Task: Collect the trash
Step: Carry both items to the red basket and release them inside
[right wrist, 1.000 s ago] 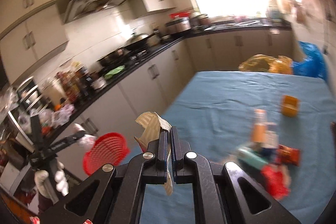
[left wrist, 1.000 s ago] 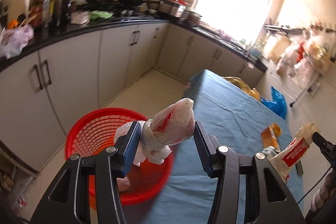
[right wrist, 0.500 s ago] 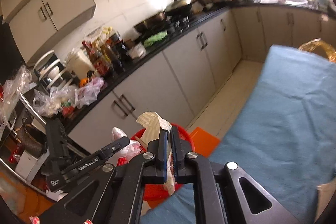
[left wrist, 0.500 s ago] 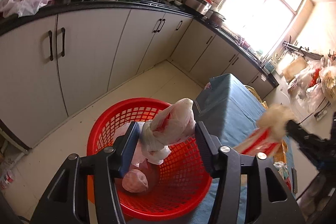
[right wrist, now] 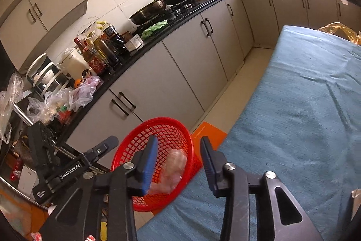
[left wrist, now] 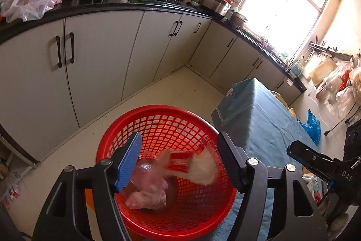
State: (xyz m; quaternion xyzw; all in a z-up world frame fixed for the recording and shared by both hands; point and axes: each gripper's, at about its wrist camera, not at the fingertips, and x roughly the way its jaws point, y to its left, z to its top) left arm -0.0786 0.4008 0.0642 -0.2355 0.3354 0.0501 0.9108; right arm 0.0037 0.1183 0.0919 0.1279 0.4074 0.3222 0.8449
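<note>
A red mesh basket (left wrist: 158, 119) stands on the floor beside the blue-covered table (left wrist: 259, 119); it also shows in the right wrist view (right wrist: 158, 130). My left gripper (left wrist: 179, 159) is open and empty right above the basket. A blurred red-and-white wrapper (left wrist: 191, 164) and a clear plastic bag (left wrist: 146, 175) are falling into it, above a pink bag (left wrist: 146, 198) on its bottom. My right gripper (right wrist: 178, 164) is open and empty over the basket's table-side rim, with a pink bag (right wrist: 173, 164) showing between its fingers.
Grey cabinets (left wrist: 94, 55) under a black counter with bottles and pans run along the left. An orange mat (right wrist: 208, 133) lies on the floor by the basket. The left gripper's body (right wrist: 67, 171) is to my right gripper's left. A yellow bag (right wrist: 338, 31) lies at the table's far end.
Both grippers opened over the basket. The left let go of the white plastic bag and the right let go of the wrapper; both pieces are dropping into the basket.
</note>
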